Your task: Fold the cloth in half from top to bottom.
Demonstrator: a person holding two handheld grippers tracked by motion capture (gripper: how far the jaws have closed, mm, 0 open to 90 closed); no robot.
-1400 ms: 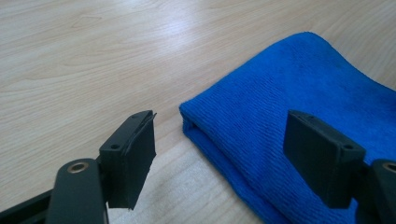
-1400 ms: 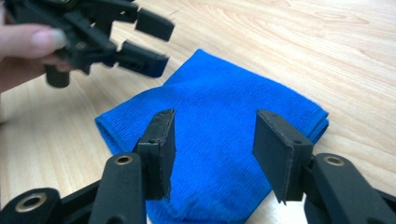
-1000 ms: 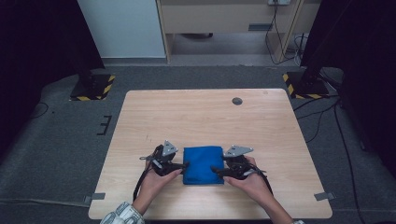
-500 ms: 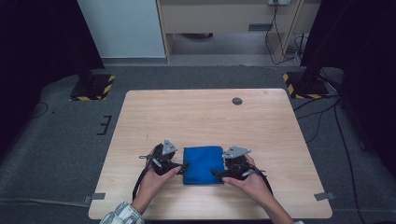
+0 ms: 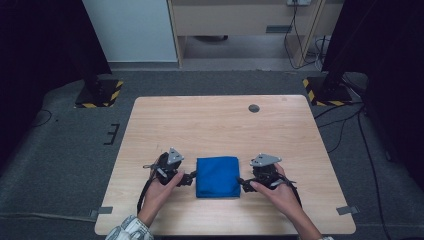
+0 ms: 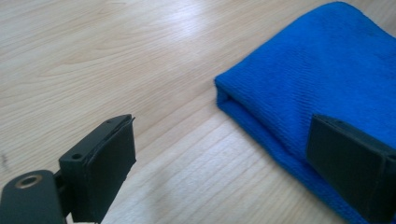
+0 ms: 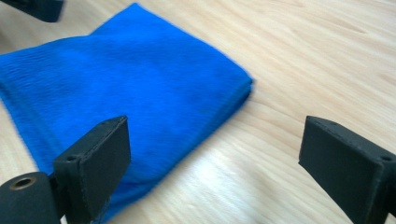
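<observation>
A folded blue cloth (image 5: 217, 176) lies flat on the wooden table (image 5: 215, 125), near the front edge. My left gripper (image 5: 190, 178) rests just off its left edge, and my right gripper (image 5: 242, 184) just off its right edge. In the left gripper view the jaws (image 6: 229, 140) stand wide, having just been opening. The cloth's fold (image 6: 317, 79) lies ahead by one jaw, unpressed. In the right gripper view the jaws (image 7: 217, 140) have also just been opening. The cloth's corner (image 7: 116, 79) lies in front of them, untouched.
A small dark round grommet (image 5: 254, 108) sits near the table's far edge. Two stands with yellow-black striped bases (image 5: 97, 92) (image 5: 325, 90) flank the far corners on the floor. Bare wood stretches behind the cloth.
Both grippers have let go of the cloth's edges and their jaws have spread. The right gripper has drawn back to the right, off the cloth. The cloth stays flat.
</observation>
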